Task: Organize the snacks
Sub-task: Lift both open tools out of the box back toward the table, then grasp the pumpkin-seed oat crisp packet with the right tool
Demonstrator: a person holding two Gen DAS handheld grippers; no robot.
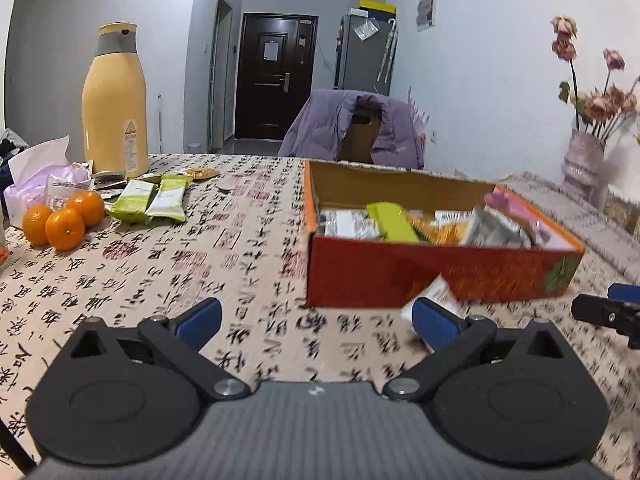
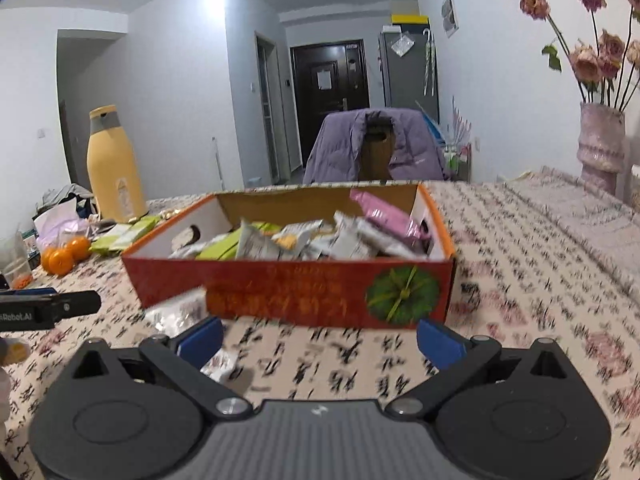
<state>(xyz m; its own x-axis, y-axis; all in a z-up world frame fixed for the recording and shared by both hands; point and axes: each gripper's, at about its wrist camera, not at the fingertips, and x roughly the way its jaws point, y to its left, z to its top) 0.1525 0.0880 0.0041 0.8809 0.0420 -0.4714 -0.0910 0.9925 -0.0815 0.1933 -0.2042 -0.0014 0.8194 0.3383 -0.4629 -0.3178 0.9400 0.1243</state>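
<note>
A red cardboard box (image 1: 440, 276) (image 2: 304, 292) stands on the table, holding several snack packets (image 1: 432, 224) (image 2: 316, 236). A white snack packet (image 1: 436, 296) (image 2: 180, 312) lies on the cloth against the box's front wall. My left gripper (image 1: 316, 320) is open and empty, left of the box front, with its right finger close by that packet. My right gripper (image 2: 320, 342) is open and empty, just before the box front. Two green snack packets (image 1: 150, 200) (image 2: 120, 236) lie at the far left. Each gripper shows at the edge of the other's view.
A yellow flask (image 1: 114, 100) (image 2: 114, 164), three oranges (image 1: 60, 218) (image 2: 64, 256) and a tissue pack (image 1: 36, 176) stand at far left. A vase of flowers (image 2: 600, 140) (image 1: 584, 152) stands far right. A chair with a purple jacket (image 1: 352, 128) is behind the table.
</note>
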